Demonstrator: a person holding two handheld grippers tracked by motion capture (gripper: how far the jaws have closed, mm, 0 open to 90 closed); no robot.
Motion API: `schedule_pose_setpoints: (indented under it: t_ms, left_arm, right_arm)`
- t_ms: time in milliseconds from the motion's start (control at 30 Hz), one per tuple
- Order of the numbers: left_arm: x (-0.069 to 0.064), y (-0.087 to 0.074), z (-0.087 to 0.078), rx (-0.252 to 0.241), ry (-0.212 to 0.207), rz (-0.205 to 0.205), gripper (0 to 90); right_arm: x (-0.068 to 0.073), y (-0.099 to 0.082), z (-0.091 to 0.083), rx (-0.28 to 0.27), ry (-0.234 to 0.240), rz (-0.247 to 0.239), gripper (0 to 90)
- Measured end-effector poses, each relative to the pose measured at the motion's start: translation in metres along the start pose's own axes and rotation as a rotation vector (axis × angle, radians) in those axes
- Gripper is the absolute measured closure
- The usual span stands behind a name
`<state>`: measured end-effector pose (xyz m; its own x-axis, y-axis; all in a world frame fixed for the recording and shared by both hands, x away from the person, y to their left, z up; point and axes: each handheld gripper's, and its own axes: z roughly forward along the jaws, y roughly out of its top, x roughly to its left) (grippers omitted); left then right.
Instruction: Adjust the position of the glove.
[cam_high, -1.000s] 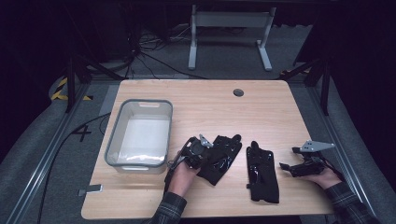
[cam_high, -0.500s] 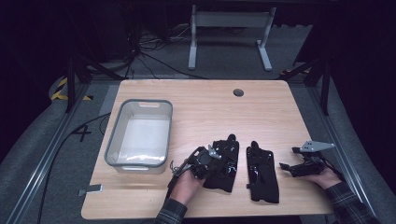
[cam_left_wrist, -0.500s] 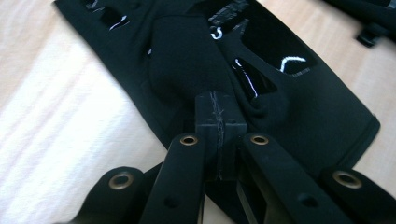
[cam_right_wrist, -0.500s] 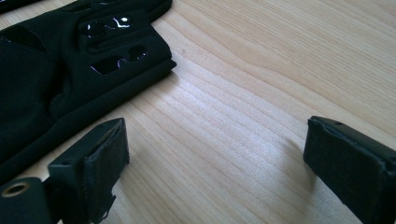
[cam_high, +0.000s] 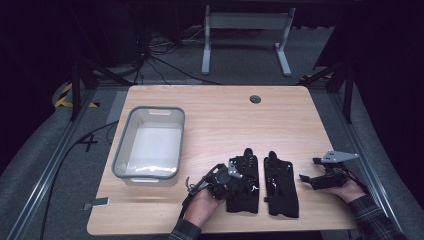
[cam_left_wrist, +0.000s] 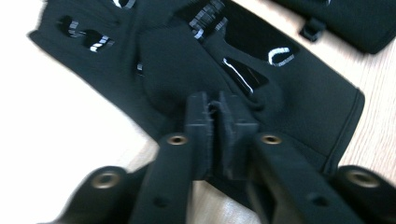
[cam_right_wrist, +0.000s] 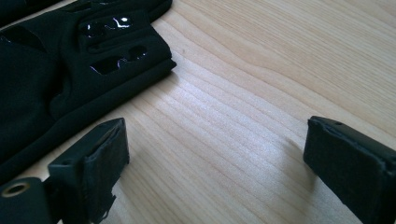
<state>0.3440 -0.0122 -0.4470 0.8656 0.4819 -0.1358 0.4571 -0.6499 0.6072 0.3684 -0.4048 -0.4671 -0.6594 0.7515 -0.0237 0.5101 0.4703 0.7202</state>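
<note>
Two black gloves lie side by side near the table's front edge, the left glove and the right glove. My left gripper rests low over the left glove's palm. Its jaws have just been opening: a narrow gap shows between the pads, with only a frayed thread in it and the fabric lying beyond the tips. My right gripper hovers just right of the right glove, jaws wide open over bare wood. The edge of the right glove crosses the left gripper view's top right corner.
A grey plastic bin with a pale bottom stands at the table's left. The wooden table has a round cable hole near its far edge. A white desk frame and cables sit on the floor behind.
My left hand has slid right, drawing the crumpled left glove with it; the glove now lies flatter, close beside the other one. The right hand has stayed still.
</note>
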Motion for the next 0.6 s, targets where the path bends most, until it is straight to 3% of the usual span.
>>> schedule_pose_setpoints:
  t_ms: [167,300,600]
  left_arm:
    - [0.006,-0.002,-0.009,-0.044,0.028,-0.046,68.4]
    - [0.013,-0.005,-0.007,-0.046,0.048,-0.094,55.2]
    - [0.020,0.001,0.006,-0.045,0.076,-0.117,52.2]
  right_arm:
    - [0.000,0.000,0.000,0.000,0.000,0.000,7.3]
    - [0.000,0.000,0.000,0.000,0.000,0.000,7.3]
    - [0.000,0.000,0.000,0.000,0.001,0.001,7.3]
